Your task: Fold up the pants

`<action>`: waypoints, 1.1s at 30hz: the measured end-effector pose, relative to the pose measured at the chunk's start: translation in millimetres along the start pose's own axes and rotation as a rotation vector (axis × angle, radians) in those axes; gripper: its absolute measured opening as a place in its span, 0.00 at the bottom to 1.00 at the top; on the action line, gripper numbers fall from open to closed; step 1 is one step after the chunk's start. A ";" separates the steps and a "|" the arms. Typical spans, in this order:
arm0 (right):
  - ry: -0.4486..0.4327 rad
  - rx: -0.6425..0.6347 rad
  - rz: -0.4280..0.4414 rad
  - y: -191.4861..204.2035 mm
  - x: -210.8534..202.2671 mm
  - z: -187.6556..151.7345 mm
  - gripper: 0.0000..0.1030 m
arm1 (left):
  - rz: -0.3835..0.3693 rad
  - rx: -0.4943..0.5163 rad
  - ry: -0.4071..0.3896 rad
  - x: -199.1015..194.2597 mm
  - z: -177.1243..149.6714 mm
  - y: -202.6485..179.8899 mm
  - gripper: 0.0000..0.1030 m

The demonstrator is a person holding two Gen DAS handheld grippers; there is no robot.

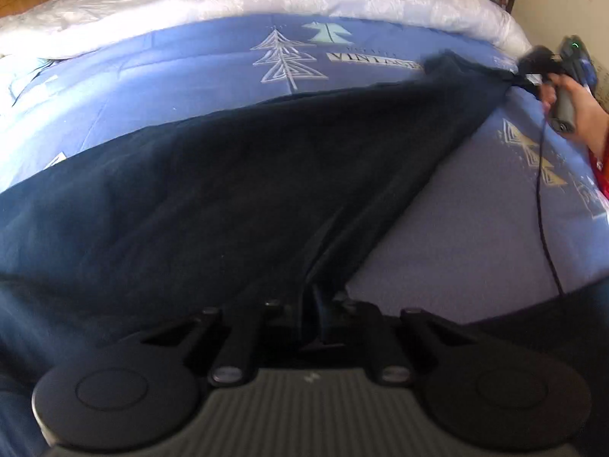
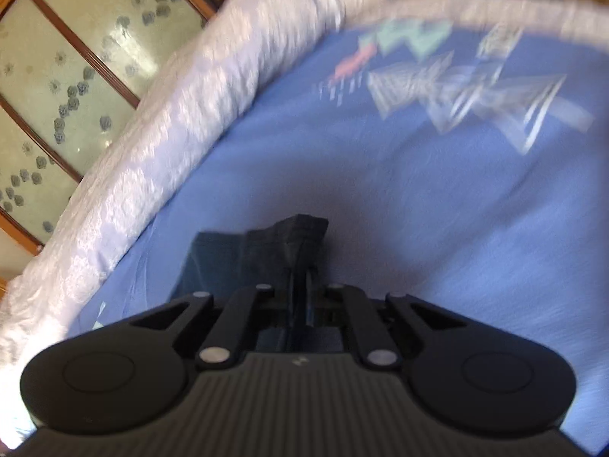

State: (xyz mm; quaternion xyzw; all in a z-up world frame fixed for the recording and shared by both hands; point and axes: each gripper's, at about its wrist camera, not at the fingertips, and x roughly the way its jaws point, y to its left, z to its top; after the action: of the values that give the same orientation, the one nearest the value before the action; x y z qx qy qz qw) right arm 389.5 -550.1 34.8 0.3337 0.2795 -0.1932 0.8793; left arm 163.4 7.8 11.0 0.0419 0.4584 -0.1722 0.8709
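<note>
I am stretching dark navy fabric pants (image 1: 236, 190) above the blue tree-print bedsheet (image 1: 475, 228), both tongs clenched on cloth: left tongs (image 1: 318, 297) nearest, right tongs (image 1: 527, 76) by the bed's edge. Only the right view is showing the white quilted bolster (image 2: 152, 144) bordering open sheet.

bedsheet print (image 2: 475, 91) blurred, pants (image 1: 190, 209) cropped left
</note>
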 end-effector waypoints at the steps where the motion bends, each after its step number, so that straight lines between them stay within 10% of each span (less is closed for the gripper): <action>1: -0.021 -0.026 -0.009 -1.7 -11.6 2.5 0.07 | 0.004 0.005 -0.009 -5.3 -0.9 0.1 0.06; 13: -0.005 -0.259 -0.197 -49.2 -105.5 -6.4 0.09 | -0.042 -0.034 0.002 -56.1 -27.3 17.4 0.10; 18: -0.008 -0.561 -0.409 -34.9 -105.7 -34.2 0.24 | -0.016 -0.096 0.074 -74.9 -46.4 28.2 0.12; 22: -0.056 -0.529 -0.163 -20.0 -176.5 -50.1 0.25 | 0.072 -0.217 0.023 -133.6 -81.0 64.0 0.38; 28: -0.021 -0.554 0.076 -29.4 -281.8 -120.3 0.34 | 0.252 -0.532 0.032 -212.4 -167.1 148.7 0.38; 33: 0.062 -0.429 0.137 -64.9 -327.0 -161.4 0.34 | 0.161 -0.954 -0.058 -257.6 -245.8 213.6 0.45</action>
State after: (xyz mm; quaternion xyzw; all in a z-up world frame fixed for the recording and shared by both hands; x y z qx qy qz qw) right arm 45.4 -433.5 106.4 0.1631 0.3176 -0.0588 0.9322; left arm -91.1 332.1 60.6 -0.3318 0.4571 0.1243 0.8158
